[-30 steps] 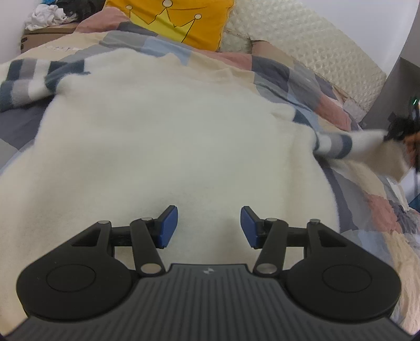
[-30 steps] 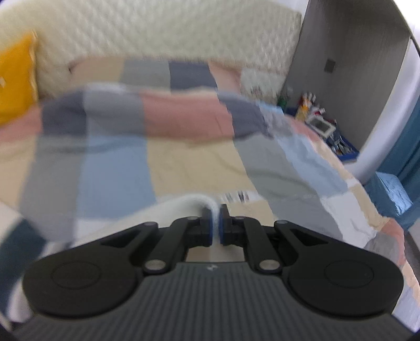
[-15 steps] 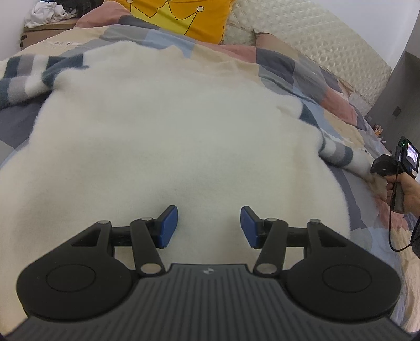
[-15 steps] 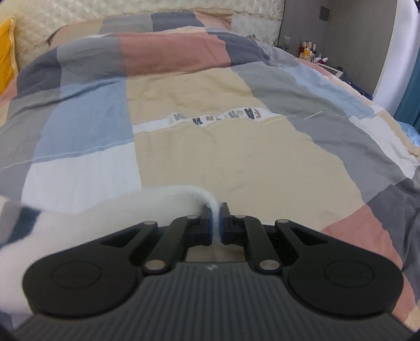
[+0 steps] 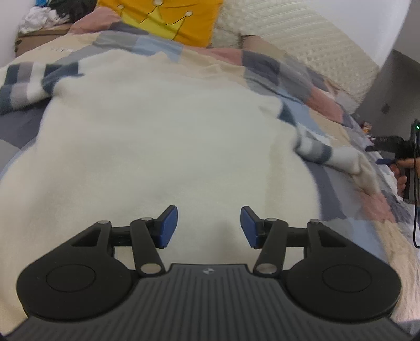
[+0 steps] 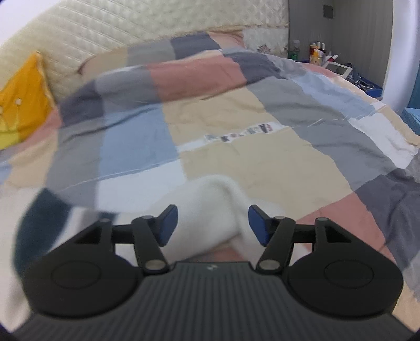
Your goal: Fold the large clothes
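A large cream fleece sweater (image 5: pixel 162 136) lies spread flat on the bed, with striped sleeves of grey and dark blue. My left gripper (image 5: pixel 209 227) hovers open over its near hem with nothing between the pads. The right sleeve (image 5: pixel 330 154) stretches out to the right, its white cuff (image 6: pixel 210 209) lying on the quilt between the jaws of my right gripper (image 6: pixel 211 223). Those jaws are opening and the blue pads stand clear of the cuff. The right gripper also shows at the far right of the left wrist view, held by a hand (image 5: pixel 401 173).
A patchwork quilt (image 6: pixel 236 118) of grey, blue, pink and beige covers the bed. A yellow pillow (image 5: pixel 168 18) and a quilted cream headboard (image 5: pixel 302 42) sit at the far end. A nightstand with bottles (image 6: pixel 320 52) stands at the right.
My right gripper pulled the sleeve cuff outward and down onto the quilt, then its jaws parted and let the cuff go. The left gripper stayed open over the hem.
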A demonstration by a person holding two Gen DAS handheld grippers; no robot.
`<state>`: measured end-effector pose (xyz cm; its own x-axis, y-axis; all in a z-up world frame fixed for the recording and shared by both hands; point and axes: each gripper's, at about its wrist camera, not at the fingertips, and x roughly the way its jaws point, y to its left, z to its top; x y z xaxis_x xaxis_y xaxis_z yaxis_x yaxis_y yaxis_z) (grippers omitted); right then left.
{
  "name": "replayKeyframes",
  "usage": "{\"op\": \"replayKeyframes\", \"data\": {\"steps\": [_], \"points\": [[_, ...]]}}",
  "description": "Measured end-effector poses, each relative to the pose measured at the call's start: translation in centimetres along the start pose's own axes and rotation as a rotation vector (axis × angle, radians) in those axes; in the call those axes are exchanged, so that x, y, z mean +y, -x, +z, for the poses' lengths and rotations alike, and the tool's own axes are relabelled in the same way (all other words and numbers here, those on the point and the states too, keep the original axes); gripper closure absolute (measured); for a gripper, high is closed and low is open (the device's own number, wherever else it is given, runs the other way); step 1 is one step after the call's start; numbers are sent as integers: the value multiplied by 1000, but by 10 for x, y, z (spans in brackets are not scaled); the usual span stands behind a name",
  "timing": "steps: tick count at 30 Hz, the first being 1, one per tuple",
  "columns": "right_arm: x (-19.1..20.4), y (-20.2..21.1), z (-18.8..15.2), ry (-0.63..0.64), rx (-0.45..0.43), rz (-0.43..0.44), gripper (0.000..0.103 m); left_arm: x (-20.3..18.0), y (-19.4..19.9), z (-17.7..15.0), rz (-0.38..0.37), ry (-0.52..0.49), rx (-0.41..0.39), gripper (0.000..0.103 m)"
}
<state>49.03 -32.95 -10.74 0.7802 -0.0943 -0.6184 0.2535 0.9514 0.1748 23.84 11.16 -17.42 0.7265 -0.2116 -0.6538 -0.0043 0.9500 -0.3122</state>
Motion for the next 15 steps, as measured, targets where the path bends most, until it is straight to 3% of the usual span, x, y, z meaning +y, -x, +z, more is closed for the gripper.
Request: {"op": "replayKeyframes", "data": {"steps": [6,12,15], "points": [[43,71,-36,-24,-16,118,41,-28,28,-22,-75,-60,-12,44],[77,126,-106,-229,115,323,41,-51,40,-54,-224,-87,48,45],[99,145,-143,-229,166,344,41,-62,45,-69,-293,-114,79,46]]}}
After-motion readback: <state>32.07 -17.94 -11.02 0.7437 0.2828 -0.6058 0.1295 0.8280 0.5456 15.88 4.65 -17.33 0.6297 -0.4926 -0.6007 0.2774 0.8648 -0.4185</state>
